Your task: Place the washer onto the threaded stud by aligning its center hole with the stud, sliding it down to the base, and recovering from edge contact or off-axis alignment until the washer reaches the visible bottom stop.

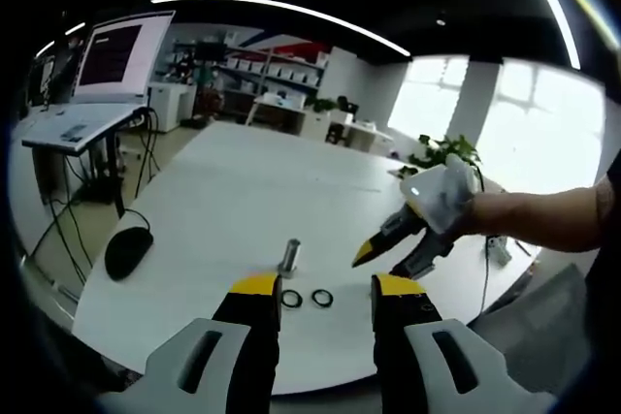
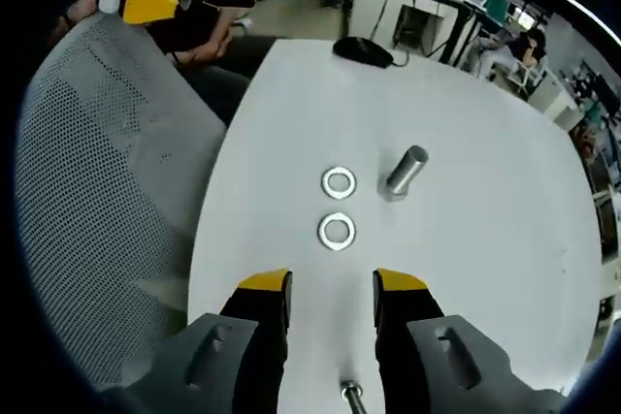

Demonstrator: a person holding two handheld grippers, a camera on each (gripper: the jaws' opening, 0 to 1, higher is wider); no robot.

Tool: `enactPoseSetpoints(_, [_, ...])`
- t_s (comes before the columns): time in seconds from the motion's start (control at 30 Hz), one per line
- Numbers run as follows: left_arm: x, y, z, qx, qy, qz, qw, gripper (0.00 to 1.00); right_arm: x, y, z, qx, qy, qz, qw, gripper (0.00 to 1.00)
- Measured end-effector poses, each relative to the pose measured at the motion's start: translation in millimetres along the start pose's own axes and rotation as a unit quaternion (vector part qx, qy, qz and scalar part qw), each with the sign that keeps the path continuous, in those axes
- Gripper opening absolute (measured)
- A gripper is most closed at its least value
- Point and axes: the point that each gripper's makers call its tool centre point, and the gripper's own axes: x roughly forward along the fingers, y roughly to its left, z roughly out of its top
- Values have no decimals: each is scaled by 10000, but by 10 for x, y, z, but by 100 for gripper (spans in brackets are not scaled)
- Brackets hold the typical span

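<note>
Right gripper (image 2: 331, 290) hangs released over the white table (image 2: 485, 269), its jaws apart and empty, the nearer washer (image 2: 337, 231) dead ahead at 12 o'clock, the second washer (image 2: 339, 182) just beyond. The threaded stud (image 2: 405, 173) stands upright at about 1 o'clock, near both. In the left gripper view the left gripper (image 1: 327, 285) is also released, the washers just past its tips; the right looks better placed for the pick
</note>
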Motion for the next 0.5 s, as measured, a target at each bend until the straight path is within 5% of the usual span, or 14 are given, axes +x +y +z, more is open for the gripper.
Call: enactPoseSetpoints(0.5, [-1, 6, 5, -24, -13, 24, 10000, 35, 255, 7, 7, 207, -1, 76, 9998, 35])
